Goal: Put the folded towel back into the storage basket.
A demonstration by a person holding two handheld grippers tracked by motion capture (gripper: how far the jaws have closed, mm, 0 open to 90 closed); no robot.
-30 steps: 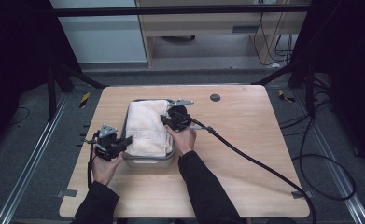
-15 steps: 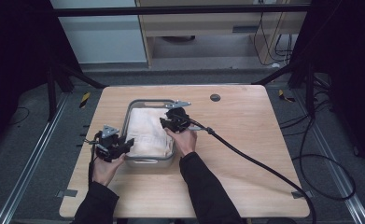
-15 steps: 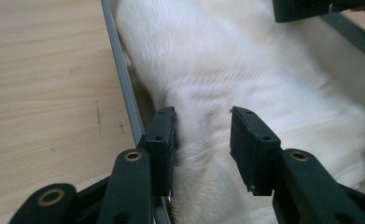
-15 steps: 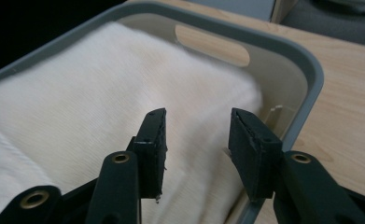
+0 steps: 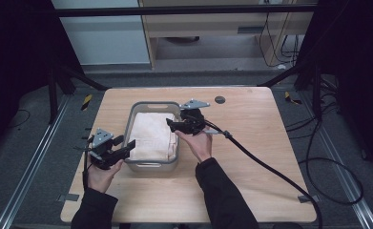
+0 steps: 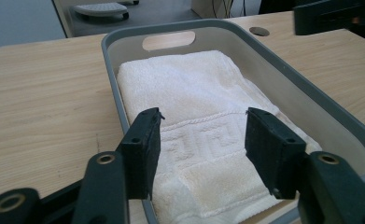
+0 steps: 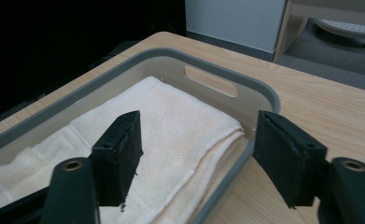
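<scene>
A folded white towel [image 5: 150,136] lies flat inside a grey tub [image 5: 153,168] that sits a little toward 9 o'clock from the middle of the wooden table [image 5: 260,157]. The tub runs lengthwise from 6 to 12 o'clock, with a cut-out handle in its 12 o'clock end wall. The towel covers most of the tub's floor; its woven patterned band lies toward the 6 o'clock end. The left claw [image 5: 129,145] hangs at about 8 o'clock of the tub, just over its outer rim, pointing toward 3 o'clock. Its jaws have just been opening and now stand apart with nothing pressed between them; in the left gripper view the left claw [image 6: 201,135] frames the towel [image 6: 194,98] below, and its pads are clear of the cloth. The right claw [image 5: 170,125] hovers over the tub's 3 o'clock wall, pointing toward 9 o'clock. Its jaws have also just been opening and stand wide apart, empty; in the right gripper view the right claw [image 7: 196,140] straddles the rim of the tub [image 7: 259,91], 1 jaw above the towel [image 7: 171,116] and the other outside above the table [image 7: 329,107]. A small dark round disc [image 5: 219,99] sits in the table at 1 o'clock of the tub.
</scene>
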